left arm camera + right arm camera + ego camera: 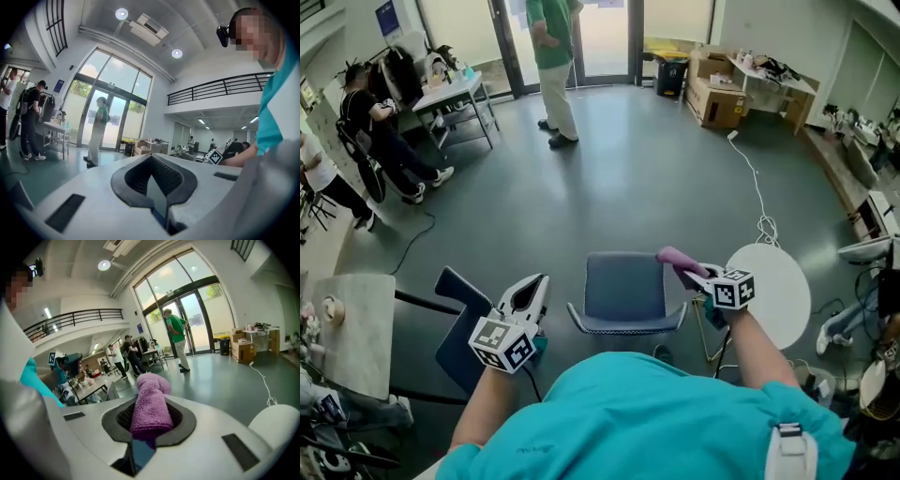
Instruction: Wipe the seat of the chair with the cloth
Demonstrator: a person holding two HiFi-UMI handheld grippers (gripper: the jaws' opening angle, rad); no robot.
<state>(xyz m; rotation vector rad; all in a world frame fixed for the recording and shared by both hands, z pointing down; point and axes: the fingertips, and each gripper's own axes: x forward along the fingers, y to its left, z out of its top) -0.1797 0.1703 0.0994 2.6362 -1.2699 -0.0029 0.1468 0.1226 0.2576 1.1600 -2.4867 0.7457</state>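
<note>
A chair with a blue-grey seat stands on the floor just ahead of me, between my two hands. My right gripper is shut on a folded purple cloth, held over the seat's right edge. In the right gripper view the purple cloth sticks up out of the right gripper. My left gripper hangs left of the chair, its jaws shut with nothing between them, which the left gripper shows in its own view too.
A round white table stands right of the chair, a dark chair and a pale table to the left. A white cable trails across the floor. A person in green stands by the glass doors; others sit at the far left.
</note>
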